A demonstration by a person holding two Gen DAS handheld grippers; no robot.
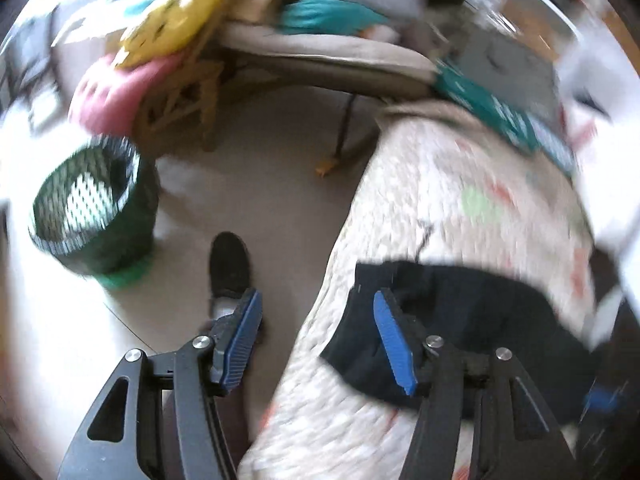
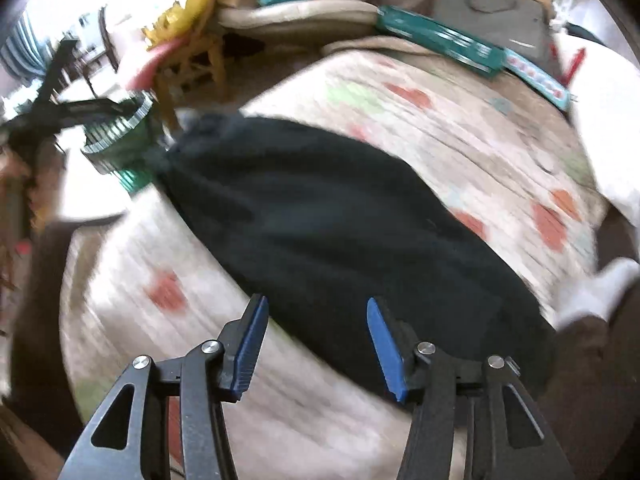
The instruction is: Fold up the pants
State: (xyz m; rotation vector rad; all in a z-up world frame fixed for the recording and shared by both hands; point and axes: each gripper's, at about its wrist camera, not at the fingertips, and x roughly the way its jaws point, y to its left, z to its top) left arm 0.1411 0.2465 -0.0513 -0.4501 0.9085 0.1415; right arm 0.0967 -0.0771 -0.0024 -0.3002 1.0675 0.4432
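The black pants point(image 2: 332, 232) lie in a long folded strip on a white quilt with red and green patches point(image 2: 460, 132). My right gripper point(image 2: 316, 308) is open and empty, just above the strip's near edge. In the left wrist view the pants' end point(image 1: 460, 320) lies at the quilt's left edge. My left gripper point(image 1: 316, 304) is open and empty, its right finger over the pants' end and its left finger over the floor. Both views are motion-blurred.
A green mesh bin point(image 1: 92, 208) stands on the floor left of the bed, next to my black shoe point(image 1: 230, 264). A wooden chair with yellow and pink cushions point(image 1: 168, 40) and a cluttered lounger stand behind. Teal boxes point(image 2: 440, 42) lie at the quilt's far edge.
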